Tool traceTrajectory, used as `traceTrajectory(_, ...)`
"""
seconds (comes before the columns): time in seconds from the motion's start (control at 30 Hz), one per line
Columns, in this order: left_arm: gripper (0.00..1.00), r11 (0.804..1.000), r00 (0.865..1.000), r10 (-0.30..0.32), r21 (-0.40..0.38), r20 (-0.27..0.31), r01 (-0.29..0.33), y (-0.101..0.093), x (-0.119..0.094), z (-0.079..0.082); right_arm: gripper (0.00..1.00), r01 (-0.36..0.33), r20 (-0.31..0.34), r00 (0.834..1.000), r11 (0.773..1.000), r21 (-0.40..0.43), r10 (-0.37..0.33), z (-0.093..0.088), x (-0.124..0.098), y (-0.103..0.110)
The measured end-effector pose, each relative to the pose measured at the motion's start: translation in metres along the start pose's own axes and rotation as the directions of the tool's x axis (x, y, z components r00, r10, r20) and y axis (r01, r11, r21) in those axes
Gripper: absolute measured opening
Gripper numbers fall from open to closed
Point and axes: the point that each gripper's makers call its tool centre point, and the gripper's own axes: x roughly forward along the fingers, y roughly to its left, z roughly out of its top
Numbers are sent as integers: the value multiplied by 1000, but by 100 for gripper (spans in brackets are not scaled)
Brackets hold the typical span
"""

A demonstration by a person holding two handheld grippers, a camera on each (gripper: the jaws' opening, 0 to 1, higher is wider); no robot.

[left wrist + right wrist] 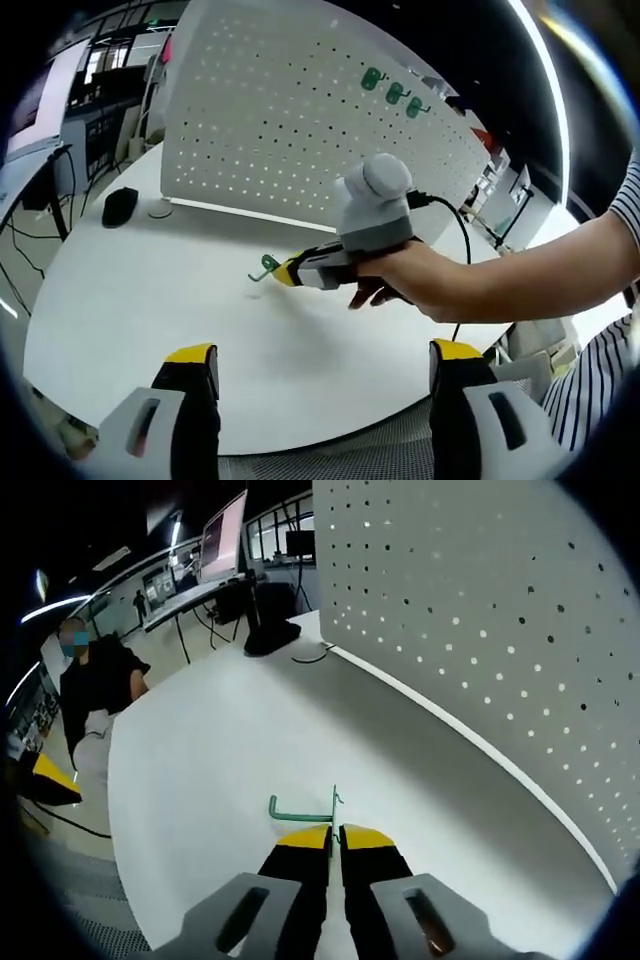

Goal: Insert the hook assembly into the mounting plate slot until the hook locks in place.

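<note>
Over the table (200,770), right tongs (334,832) clamp green hook (300,807); left tongs (325,365) wide open, empty.

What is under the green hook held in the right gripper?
Bare white table lies under the green hook, which the right gripper holds clamped just above it. The hook's clamped end is hidden between the jaws. The white pegboard stands beyond.

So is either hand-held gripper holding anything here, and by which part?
The right hand-held gripper pinches the green hook by its rear upright end, with the curved tip pointing away. The left hand-held gripper is open, holding nothing.
</note>
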Motion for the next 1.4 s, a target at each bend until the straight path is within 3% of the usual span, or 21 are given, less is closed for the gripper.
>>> traceTrajectory(0.1, 92, 996, 999, 30, 87, -15, -28, 1, 1, -1, 1, -3, 41, 999, 1000, 27, 2, 7, -9, -4)
traceTrajectory(0.3, 89, 997, 1000, 18, 76, -21, -16, -3, 1, -1, 1, 15, 98, 995, 999, 34, -18, 17, -27, -11)
traceTrajectory(0.43, 88, 997, 1000, 18, 69, -8, -17, -3, 0, 7, 1, 22, 148, 989, 999, 44, -28, 23, -43, -16)
traceTrajectory(0.63, 86, 991, 1000, 27, 132, 4, -27, -1, 2, 29, 1, 44, 205, 977, 996, 82, -60, 24, -69, -26)
traceTrajectory(0.8, 84, 989, 1000, 22, 146, 21, -25, -4, 8, 48, 1, 57, 271, 960, 997, 59, -71, 27, -94, -28)
traceTrajectory(1.0, 83, 993, 999, -12, 119, 38, 7, -16, 19, 68, 1, 54, 363, 928, 994, 98, -86, 34, -129, -31)
traceTrajectory(1.17, 80, 995, 997, -50, 85, 63, 44, -31, 25, 85, 1, 83, 427, 896, 990, 115, -124, 35, -156, -35)
traceTrajectory(1.4, 76, 993, 991, -101, 77, 91, 94, -55, 31, 103, 1, 56, 482, 865, 982, 181, -138, 29, -179, -31)
